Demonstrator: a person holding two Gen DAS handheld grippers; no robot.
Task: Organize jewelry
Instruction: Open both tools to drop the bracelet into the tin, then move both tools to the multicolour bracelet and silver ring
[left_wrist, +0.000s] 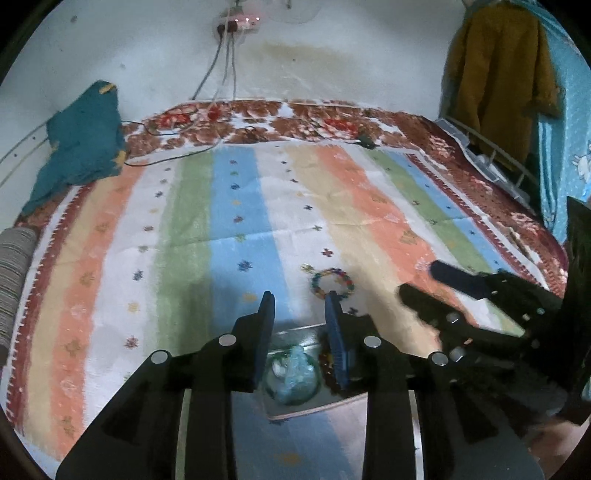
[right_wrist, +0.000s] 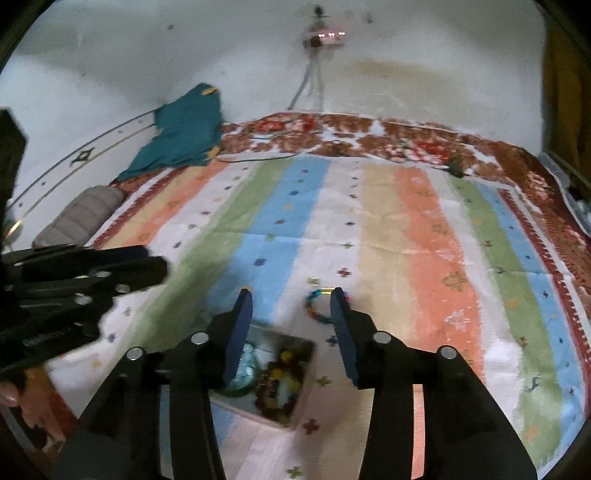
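A multicoloured bead bracelet (left_wrist: 332, 282) (right_wrist: 320, 308) lies flat on the striped cloth (left_wrist: 236, 221). Just nearer than it stands a small square box (left_wrist: 295, 410) (right_wrist: 291, 339) holding light-blue beads (left_wrist: 295, 369) and dark red and yellow beads (right_wrist: 279, 380). My left gripper (left_wrist: 299, 301) hovers above the box, open, with nothing between its fingers; its right fingertip overlaps the bracelet's near edge in the left wrist view. My right gripper (right_wrist: 291, 295) is open too and holds nothing, with the bracelet showing beside its right finger. Each gripper appears in the other's view (left_wrist: 419, 279) (right_wrist: 159, 260).
The striped cloth covers a bed with a red floral blanket (left_wrist: 295, 122) along the far edge. A teal cloth (left_wrist: 81, 136) and a grey bolster (right_wrist: 81, 218) lie at the left. Cables (left_wrist: 221, 66) hang down the wall. Clothes (left_wrist: 498, 74) hang at the right.
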